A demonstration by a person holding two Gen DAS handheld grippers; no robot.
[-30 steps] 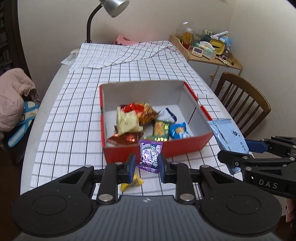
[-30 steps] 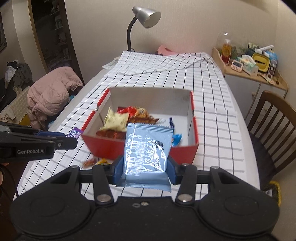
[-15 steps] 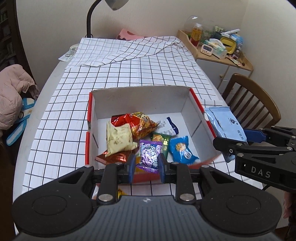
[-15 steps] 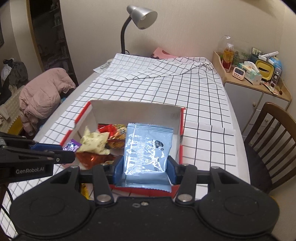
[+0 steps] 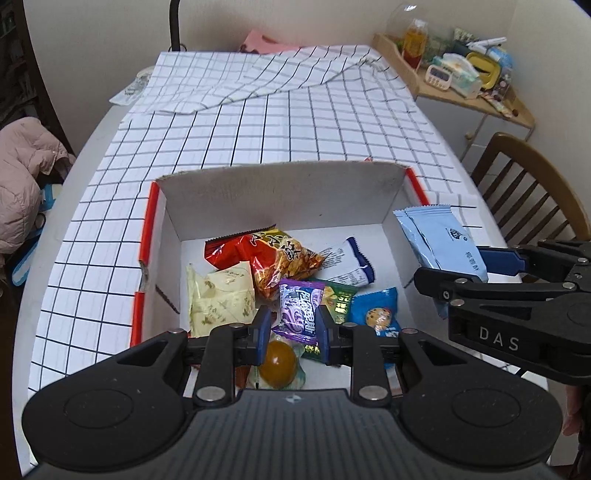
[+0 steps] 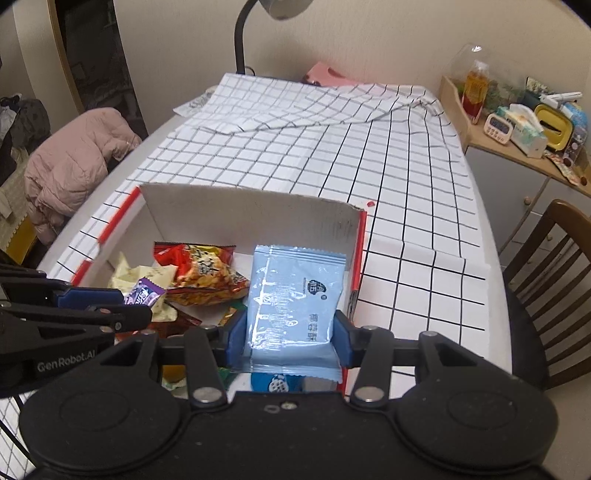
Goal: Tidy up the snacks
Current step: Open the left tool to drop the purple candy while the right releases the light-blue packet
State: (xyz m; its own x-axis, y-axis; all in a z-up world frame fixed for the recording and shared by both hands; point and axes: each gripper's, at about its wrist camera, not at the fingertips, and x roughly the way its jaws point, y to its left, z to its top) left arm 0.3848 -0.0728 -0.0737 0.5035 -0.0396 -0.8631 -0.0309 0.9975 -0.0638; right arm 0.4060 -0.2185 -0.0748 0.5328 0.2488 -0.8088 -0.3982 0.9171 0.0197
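A red box with white inside (image 5: 280, 195) (image 6: 243, 214) sits on the checked tablecloth and holds several snack packets. My left gripper (image 5: 293, 325) is shut on a purple packet (image 5: 297, 312) (image 6: 142, 293) and holds it over the box's near part, above a red-orange bag (image 5: 273, 258), a cream packet (image 5: 218, 295) and a blue cookie packet (image 5: 376, 314). My right gripper (image 6: 290, 330) is shut on a light blue packet (image 6: 291, 299) (image 5: 439, 243) and holds it over the box's right side.
A wooden chair (image 6: 554, 266) stands right of the table. A side shelf (image 6: 517, 122) with bottles and a timer is at the far right. A pink jacket (image 6: 70, 155) lies left. A lamp stem (image 6: 242, 33) rises at the table's far end.
Both grippers moved forward with their packets, from in front of the box to over its inside. The box now fills more of both views.
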